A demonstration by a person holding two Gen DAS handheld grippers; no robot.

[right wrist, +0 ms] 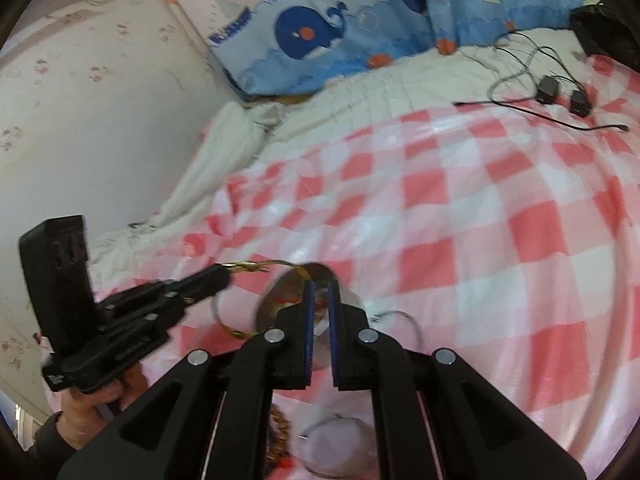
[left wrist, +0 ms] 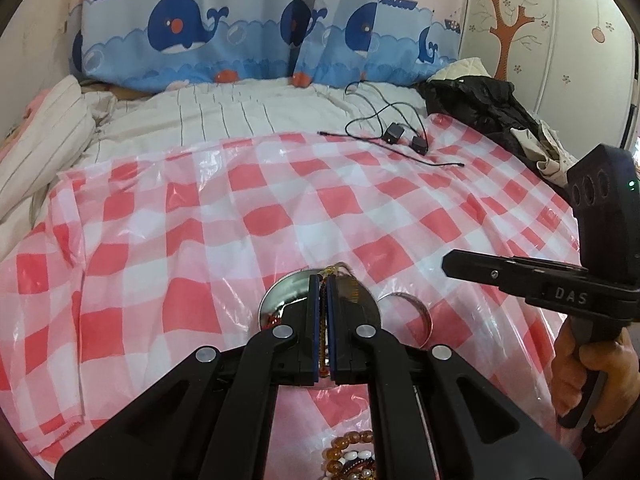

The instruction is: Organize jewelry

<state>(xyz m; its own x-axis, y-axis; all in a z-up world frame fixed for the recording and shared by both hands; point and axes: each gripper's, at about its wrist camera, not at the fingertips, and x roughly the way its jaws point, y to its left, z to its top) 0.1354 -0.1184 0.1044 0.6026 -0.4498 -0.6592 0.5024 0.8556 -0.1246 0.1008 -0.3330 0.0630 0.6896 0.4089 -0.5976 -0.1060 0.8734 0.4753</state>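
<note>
Red-and-white checked plastic sheet point(left wrist: 248, 208) covers the bed, and on it stands a round metal tin point(left wrist: 280, 292) with a shiny inside and something red in it. The left gripper point(left wrist: 322, 280) is clenched on a gold-coloured twisted cord point(right wrist: 248, 268); in the right wrist view the cord leaves its fingers, arches over toward the tin's rim and loops down beside the tin on the sheet. The right gripper point(right wrist: 320, 286) hovers at the tin with its blue-padded fingers drawn nearly together; whether they pinch anything cannot be told through the blur. A silver bangle point(left wrist: 416, 312) lies on the sheet just right of the tin. Amber, white and dark bead bracelets point(left wrist: 352, 456) lie heaped at the near edge, under the left gripper's frame. A hand point(left wrist: 592, 372) grips the right gripper's handle. Far back on the bed lie black cables with two small adapters point(left wrist: 404, 138) and a dark jacket point(left wrist: 480, 108), before a whale-print curtain point(left wrist: 192, 28)
</note>
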